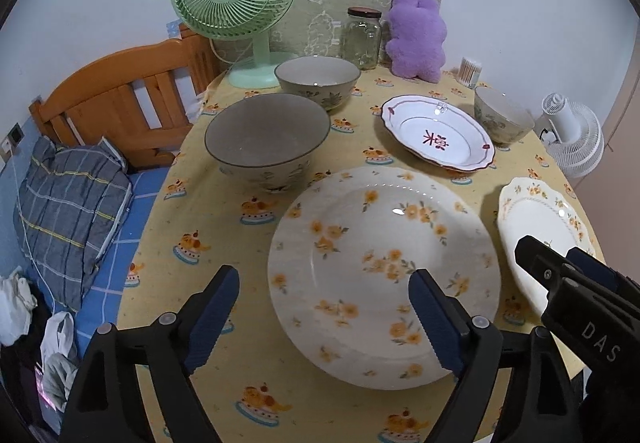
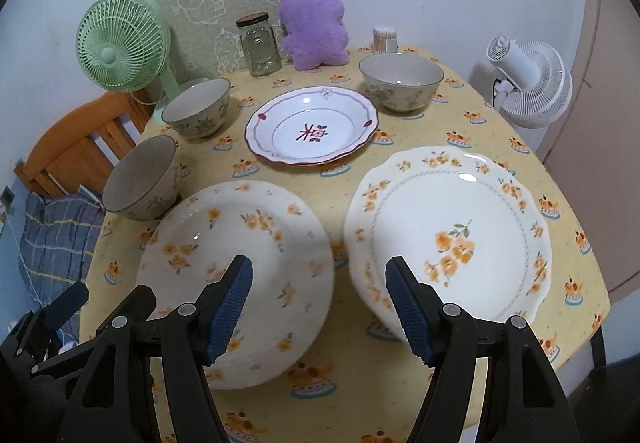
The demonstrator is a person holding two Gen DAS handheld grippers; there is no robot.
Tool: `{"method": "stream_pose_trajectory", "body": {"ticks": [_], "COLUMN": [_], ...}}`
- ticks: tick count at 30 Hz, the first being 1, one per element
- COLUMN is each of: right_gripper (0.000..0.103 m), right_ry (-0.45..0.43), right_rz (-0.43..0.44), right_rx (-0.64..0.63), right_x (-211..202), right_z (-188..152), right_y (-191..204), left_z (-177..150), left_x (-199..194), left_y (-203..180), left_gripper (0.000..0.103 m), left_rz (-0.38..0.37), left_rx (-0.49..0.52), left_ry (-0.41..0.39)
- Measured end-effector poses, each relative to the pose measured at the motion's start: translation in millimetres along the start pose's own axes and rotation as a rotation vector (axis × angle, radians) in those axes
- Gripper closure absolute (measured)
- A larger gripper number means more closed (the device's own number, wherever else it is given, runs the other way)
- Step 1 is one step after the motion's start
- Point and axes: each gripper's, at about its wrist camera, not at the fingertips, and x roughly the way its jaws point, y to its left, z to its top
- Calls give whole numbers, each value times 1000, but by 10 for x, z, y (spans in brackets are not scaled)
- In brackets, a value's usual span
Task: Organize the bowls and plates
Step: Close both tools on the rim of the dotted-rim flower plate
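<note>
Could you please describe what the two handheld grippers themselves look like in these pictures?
Both are alike. The left gripper and right gripper have black plastic frames with triangular cut-outs, small grey round pivot caps, and two fingers faced with dark blue ribbed rubber pads. The right gripper's black body carries white letters "DAS" in the left wrist view. No cables, sleeves or hands show.
</note>
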Motion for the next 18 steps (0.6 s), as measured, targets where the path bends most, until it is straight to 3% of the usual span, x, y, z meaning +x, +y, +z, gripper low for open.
{"method": "stream_pose_trajectory", "body": {"ticks": [8, 18], "right_gripper": [31, 31], "right_ry": [25, 82], "right_rz": [-10, 46], "right_rx": [-31, -71], "right_x": [195, 713], "right_z": [48, 261], "right_y": [105, 168], "left_z": [46, 181], "left_x": [256, 609], "left_y": [75, 55], "left_gripper": [11, 11], "left_rz": [8, 54], "left_rx": [-27, -74], "left_ry": [42, 83]}}
